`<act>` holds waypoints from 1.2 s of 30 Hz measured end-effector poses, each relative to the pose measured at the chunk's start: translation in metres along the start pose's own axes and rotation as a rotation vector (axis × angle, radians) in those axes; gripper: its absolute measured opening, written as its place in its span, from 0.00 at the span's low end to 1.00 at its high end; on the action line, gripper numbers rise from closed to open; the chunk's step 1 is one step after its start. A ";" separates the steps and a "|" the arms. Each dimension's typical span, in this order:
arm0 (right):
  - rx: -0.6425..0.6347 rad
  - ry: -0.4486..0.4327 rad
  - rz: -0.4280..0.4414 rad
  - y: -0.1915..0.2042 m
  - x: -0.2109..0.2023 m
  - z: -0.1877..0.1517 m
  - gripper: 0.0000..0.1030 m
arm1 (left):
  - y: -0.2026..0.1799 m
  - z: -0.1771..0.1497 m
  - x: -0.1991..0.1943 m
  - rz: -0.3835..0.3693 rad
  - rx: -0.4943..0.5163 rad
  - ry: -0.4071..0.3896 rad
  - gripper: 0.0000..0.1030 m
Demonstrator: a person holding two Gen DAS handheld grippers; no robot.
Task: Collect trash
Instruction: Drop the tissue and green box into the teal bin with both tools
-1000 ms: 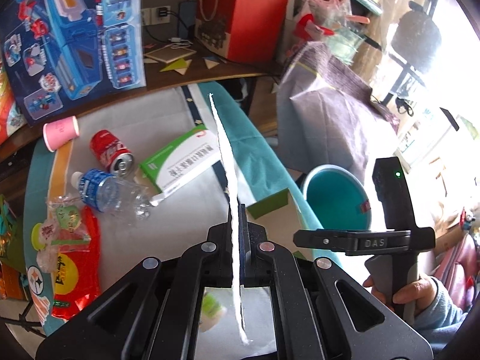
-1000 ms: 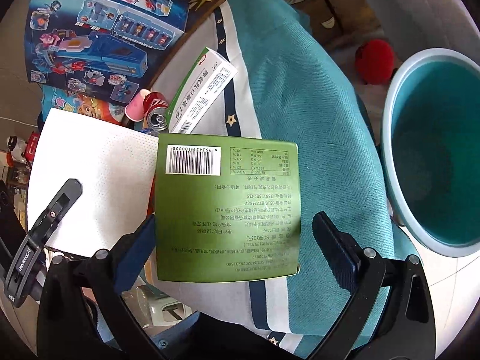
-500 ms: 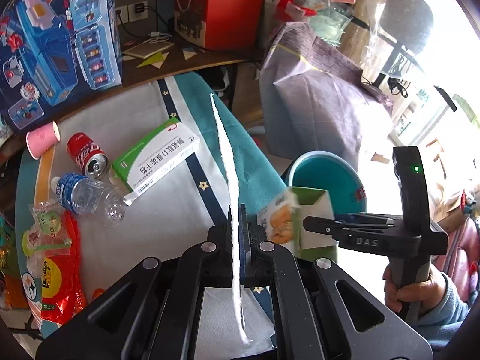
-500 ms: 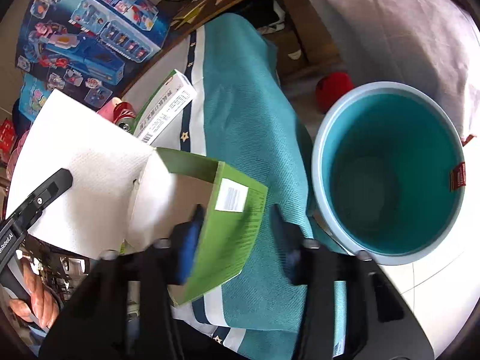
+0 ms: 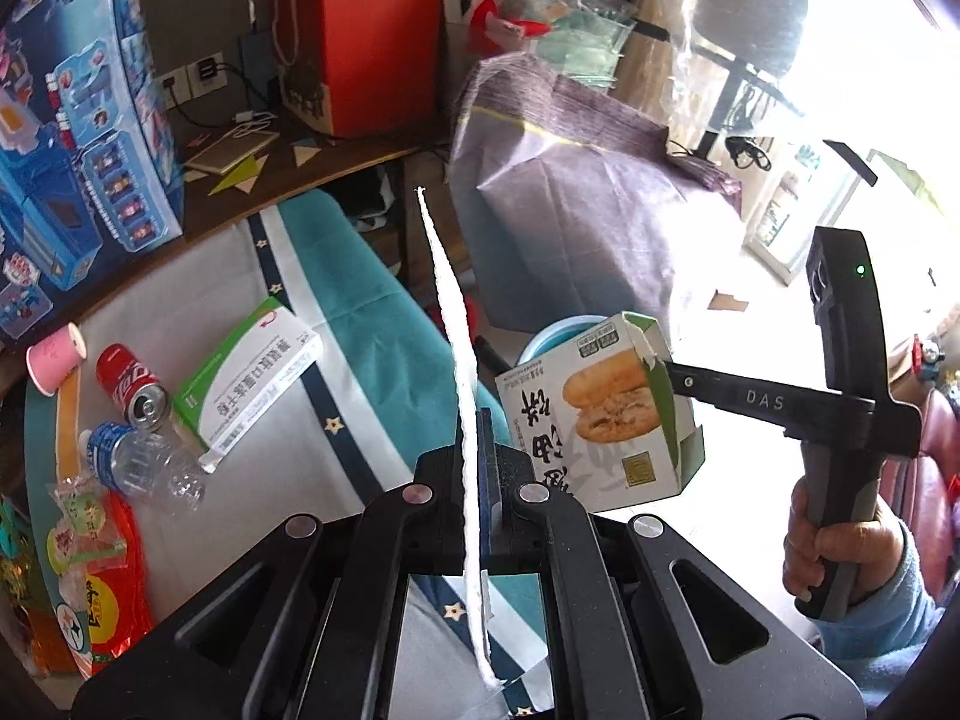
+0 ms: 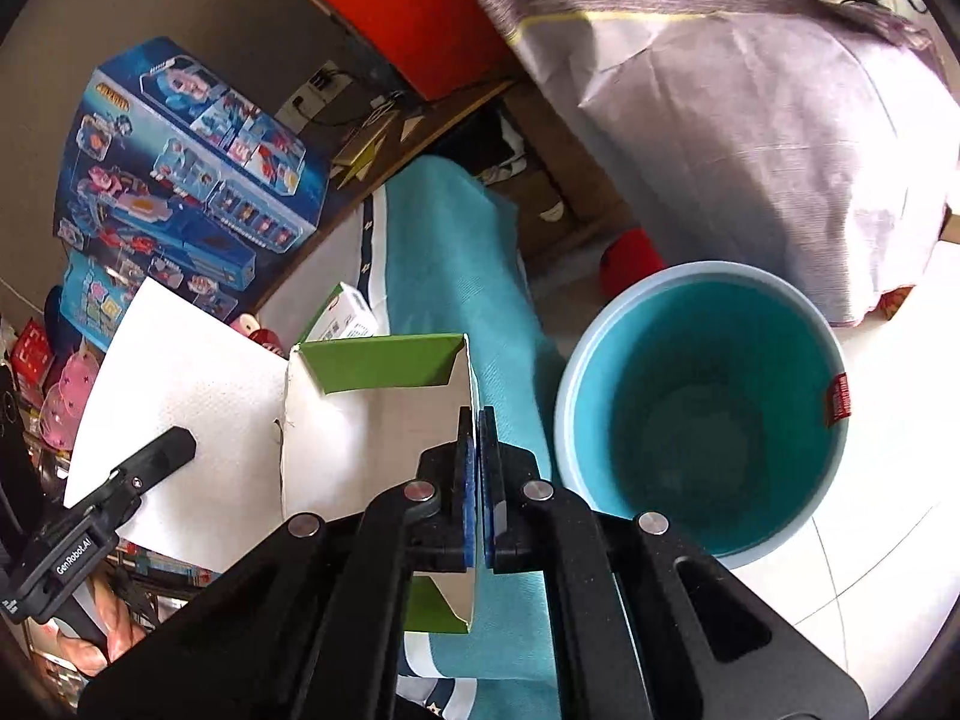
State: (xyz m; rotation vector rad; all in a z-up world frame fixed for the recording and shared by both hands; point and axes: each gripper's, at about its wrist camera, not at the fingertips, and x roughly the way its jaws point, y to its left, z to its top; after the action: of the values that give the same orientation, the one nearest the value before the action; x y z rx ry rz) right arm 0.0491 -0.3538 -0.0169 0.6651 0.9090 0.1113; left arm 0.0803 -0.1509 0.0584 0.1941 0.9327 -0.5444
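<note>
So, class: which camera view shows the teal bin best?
The right wrist view: the teal bin shows its whole rim and its inside. In the left wrist view only a sliver of its rim peeks out behind the green snack box.

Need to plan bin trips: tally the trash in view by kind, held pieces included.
Cardboard boxes: 2, green-white box, burger carton
Red can: 1
Plastic bottle: 1
Pink cup: 1
Snack wrappers: 2, red wrapper, clear wrapper
Paper towel: 1
Total: 8

Blue toy box point(image 5: 78, 168), red gift bag point(image 5: 372, 30), purple-grey sack point(image 6: 750, 120), wall sockets point(image 5: 195, 75)
</note>
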 end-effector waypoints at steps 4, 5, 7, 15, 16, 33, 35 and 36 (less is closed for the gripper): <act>0.053 -0.049 -0.057 -0.034 -0.022 0.008 0.02 | -0.028 0.012 0.021 -0.041 0.045 0.024 0.02; 0.065 -0.058 -0.074 -0.044 -0.027 0.010 0.02 | -0.033 0.015 0.026 -0.051 0.055 0.029 0.02; 0.088 -0.069 -0.095 -0.061 -0.035 0.010 0.02 | -0.046 0.020 0.040 -0.080 0.073 0.045 0.02; 0.170 -0.092 -0.166 -0.114 -0.055 0.011 0.02 | -0.090 0.030 0.101 -0.168 0.126 0.135 0.02; 0.173 -0.092 -0.177 -0.117 -0.056 0.012 0.02 | -0.093 0.030 0.107 -0.171 0.128 0.146 0.02; 0.213 0.009 -0.237 -0.135 -0.007 0.019 0.07 | -0.070 0.021 0.166 -0.100 0.077 0.244 0.62; 0.215 0.027 -0.236 -0.134 -0.001 0.018 0.15 | -0.065 0.021 0.162 -0.088 0.069 0.234 0.76; 0.215 0.031 -0.235 -0.133 0.001 0.018 0.32 | -0.064 0.021 0.161 -0.085 0.065 0.232 0.79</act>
State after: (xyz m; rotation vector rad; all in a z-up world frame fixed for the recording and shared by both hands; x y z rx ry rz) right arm 0.0389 -0.4675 -0.0866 0.7512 1.0317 -0.1890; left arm 0.1376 -0.2717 -0.0540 0.2817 1.1531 -0.6402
